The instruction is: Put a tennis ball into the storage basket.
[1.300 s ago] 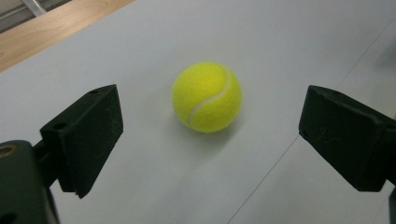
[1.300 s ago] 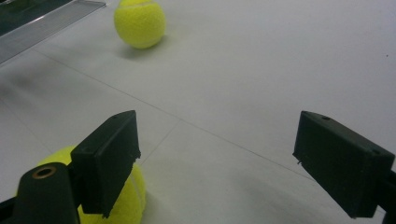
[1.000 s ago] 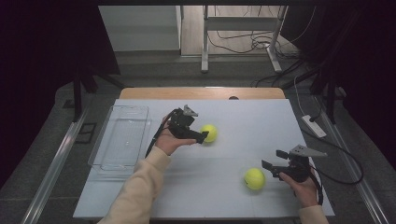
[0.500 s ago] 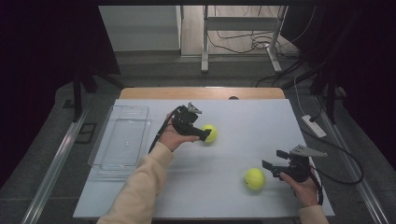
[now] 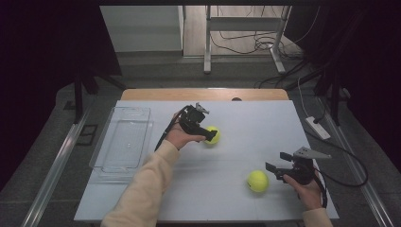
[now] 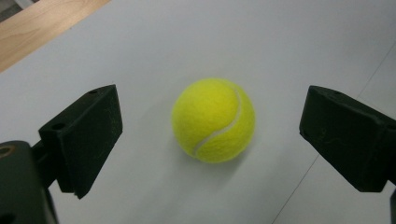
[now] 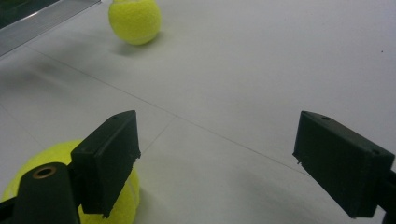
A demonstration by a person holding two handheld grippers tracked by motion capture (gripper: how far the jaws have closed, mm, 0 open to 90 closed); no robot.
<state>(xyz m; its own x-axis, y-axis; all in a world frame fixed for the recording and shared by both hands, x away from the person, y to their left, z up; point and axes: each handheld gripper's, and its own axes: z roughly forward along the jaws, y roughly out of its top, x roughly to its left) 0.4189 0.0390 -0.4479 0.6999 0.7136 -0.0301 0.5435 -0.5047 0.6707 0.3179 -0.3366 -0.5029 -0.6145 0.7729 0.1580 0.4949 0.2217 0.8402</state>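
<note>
Two yellow tennis balls lie on the white table top (image 5: 246,127). The farther ball (image 5: 212,135) (image 6: 214,120) sits between the wide-apart jaws of my left gripper (image 5: 205,131) (image 6: 212,140), touching neither. My left gripper is open and held low over the table's middle. The nearer ball (image 5: 257,181) (image 7: 28,179) rests just outside the left jaw of my right gripper (image 5: 276,162) (image 7: 217,149), partly hidden behind that jaw. My right gripper is open with bare table between its jaws. The farther ball (image 7: 134,18) also appears ahead of it.
A clear plastic tray (image 5: 124,140) stands along the table's left side, with nothing in it. A wooden strip (image 5: 203,94) runs along the far edge. Cables and a power strip (image 5: 318,127) lie on the floor to the right.
My left gripper has shifted a little around the farther ball. Both balls and my right gripper have stayed where they were.
</note>
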